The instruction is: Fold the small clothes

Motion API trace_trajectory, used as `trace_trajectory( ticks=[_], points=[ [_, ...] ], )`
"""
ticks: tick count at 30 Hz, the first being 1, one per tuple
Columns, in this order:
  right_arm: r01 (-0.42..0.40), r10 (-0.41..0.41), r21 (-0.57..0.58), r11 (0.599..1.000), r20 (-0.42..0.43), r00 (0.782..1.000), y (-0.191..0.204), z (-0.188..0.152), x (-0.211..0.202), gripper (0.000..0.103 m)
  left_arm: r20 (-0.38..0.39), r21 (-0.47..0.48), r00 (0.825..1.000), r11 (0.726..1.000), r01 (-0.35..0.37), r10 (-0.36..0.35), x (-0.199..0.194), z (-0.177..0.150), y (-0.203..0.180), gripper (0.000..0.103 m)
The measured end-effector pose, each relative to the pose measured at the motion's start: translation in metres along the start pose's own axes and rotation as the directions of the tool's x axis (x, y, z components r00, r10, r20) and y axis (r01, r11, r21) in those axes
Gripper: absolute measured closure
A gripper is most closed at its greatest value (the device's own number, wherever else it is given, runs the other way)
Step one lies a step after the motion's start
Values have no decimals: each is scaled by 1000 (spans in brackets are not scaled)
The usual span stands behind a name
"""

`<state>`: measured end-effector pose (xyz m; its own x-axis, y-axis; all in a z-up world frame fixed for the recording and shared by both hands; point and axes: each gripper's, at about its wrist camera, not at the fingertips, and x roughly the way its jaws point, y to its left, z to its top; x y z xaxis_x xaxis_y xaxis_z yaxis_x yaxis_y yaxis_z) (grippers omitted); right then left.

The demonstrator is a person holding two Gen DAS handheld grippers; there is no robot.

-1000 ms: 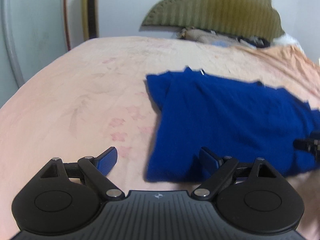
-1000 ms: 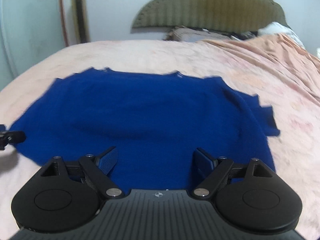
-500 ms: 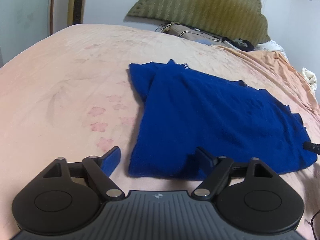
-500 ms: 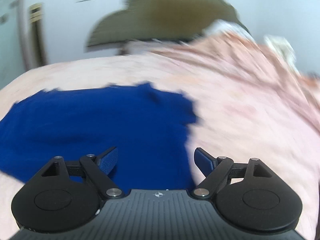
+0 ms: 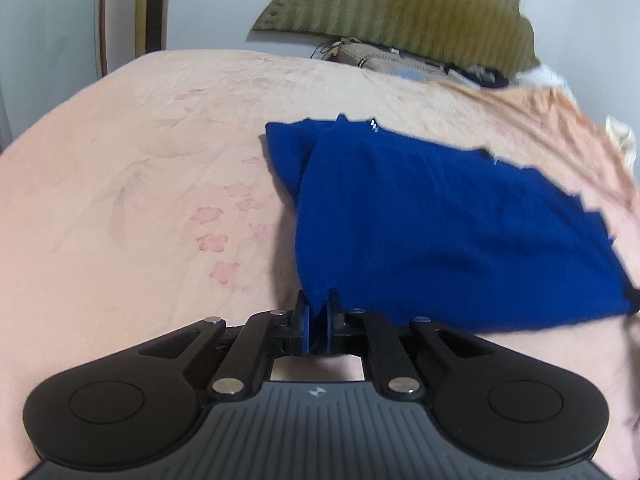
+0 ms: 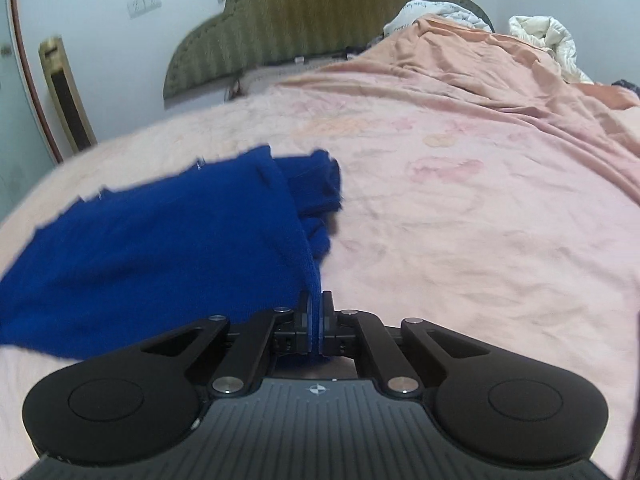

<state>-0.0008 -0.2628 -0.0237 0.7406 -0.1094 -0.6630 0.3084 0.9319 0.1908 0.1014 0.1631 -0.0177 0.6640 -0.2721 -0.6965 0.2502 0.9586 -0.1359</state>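
A blue shirt [image 5: 440,232] is spread on the pink bedsheet [image 5: 140,200], in front of the green headboard [image 5: 400,4]. Its near left corner is pinched between the jaws of the left gripper [image 5: 318,320], which are pressed together on the cloth. In the right wrist view the shirt [image 6: 160,248] is gripped at its near right corner by the right gripper [image 6: 316,320], whose jaws are likewise closed on the hem. A sleeve [image 6: 316,184] appears tucked under on the right side, so some folding may be judged done. The main fold is not yet made: the lower hem is only held, and the carrying of it toward the collar is judged to be left
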Motion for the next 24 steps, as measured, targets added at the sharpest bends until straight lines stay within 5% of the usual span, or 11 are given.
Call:
trace_trajectory(
  ticks=[2,9,12,13,14,18,24],
  points=[
    [5,-5,13,1000,-14,1000,-1,0,7,98,4,18,1000,1000,-15,15,2,1,-4,96],
    [26,-9,-115,993,149,989,40,15,-22,60,53,8,993,995,-102,102,-15,15,-8,80],
    [-55,73,-162,985,111,991,65,15,-8,60,111,25,983,988,-151,147,-19,21,-20,51],
    [-70,87,-172,983,92,992,72,13,-1,60,125,34,980,987,-160,154,-19,22,-25,33],
    [-75,90,-182,980,72,993,78,11,7,59,134,46,978,985,-169,162,-17,22,-29,29],
    [-33,30,-197,980,-15,999,84,1,31,53,78,136,968,959,-249,240,6,14,-40,29],
    [-65,72,-212,975,24,997,92,3,15,47,35,53,977,975,-214,213,12,10,-24,29]
  ],
)
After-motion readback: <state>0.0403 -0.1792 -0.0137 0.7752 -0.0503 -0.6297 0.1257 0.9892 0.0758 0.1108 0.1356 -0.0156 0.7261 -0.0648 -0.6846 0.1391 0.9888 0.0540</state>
